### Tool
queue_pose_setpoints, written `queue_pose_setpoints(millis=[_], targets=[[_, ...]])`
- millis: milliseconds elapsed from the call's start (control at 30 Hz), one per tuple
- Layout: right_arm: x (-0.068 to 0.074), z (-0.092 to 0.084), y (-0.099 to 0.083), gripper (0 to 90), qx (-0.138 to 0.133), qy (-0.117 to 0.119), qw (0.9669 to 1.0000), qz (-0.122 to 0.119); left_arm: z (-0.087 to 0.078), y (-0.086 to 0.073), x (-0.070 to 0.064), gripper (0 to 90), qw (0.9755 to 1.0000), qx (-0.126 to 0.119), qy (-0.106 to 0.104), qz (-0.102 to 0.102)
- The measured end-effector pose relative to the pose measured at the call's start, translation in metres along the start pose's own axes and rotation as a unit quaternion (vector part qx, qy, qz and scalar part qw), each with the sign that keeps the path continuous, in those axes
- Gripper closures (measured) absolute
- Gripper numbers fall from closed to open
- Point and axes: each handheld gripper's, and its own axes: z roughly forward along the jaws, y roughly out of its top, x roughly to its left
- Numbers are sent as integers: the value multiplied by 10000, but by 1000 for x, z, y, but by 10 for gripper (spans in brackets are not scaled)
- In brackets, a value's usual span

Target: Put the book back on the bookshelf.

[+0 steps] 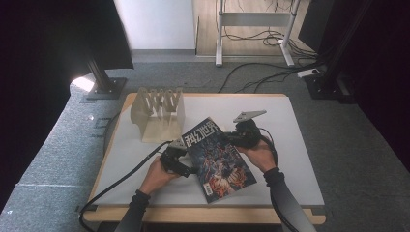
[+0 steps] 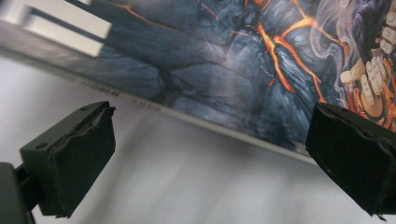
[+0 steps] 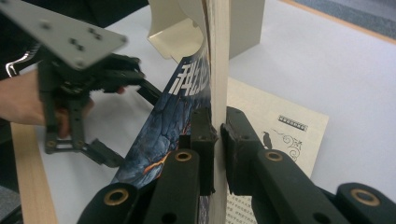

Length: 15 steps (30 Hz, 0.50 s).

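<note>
Magazine lifted by one edge, right gripper only; slip and page-fan risk.

Right gripper (image 3: 217,135) is clenched on the magazine's (image 1: 220,157) page block near its right edge, cover tilted up off the bench (image 1: 300,145) in front of the wooden rack (image 1: 158,113). One sheet (image 3: 280,126) lies flat on the bench under the raised part, outside the grip. Left gripper (image 2: 205,154) is released, jaws standing wide just short of the magazine's near edge, nothing between them. Judgement: a pinch this close to one edge leaves the rest hanging, so the magazine could sag, swing or slide out. If the left gripper pushes in before it closes, it could shove the spine sideways and crease the cover. Loose pages may fan open or tear.
</note>
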Motion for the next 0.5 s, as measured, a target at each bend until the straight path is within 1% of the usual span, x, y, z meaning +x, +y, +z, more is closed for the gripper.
queue_pose_setpoints(millis=[67,100,133,167,233,300,333,433,500], targets=[[1,-2,1,820,-34,34,10000,-30,2,3,0,19,10000,-60,-73,-24],[2,-3,1,820,-33,41,10000,-48,1,4,0,33,9998,-169,-105,-49],[2,-4,1,819,-47,75,9999,-55,0,5,1,59,9996,-229,-152,-119],[2,-4,1,819,-47,75,9999,-55,-2,6,1,59,9994,-280,-145,-138],[1,-5,1,819,-67,86,9999,-55,-8,8,0,92,9994,-359,29,1],[0,-8,1,819,-117,85,9999,-60,-15,11,-2,115,9990,-432,76,56],[-1,-9,1,818,-147,79,9999,-24,-18,14,-4,116,9988,-456,137,99],[-1,-12,3,817,-242,77,9997,-30,-28,24,-9,120,9980,-431,353,313],[0,-14,5,816,-293,52,9995,-70,-34,30,-12,136,9971,-483,444,384]])
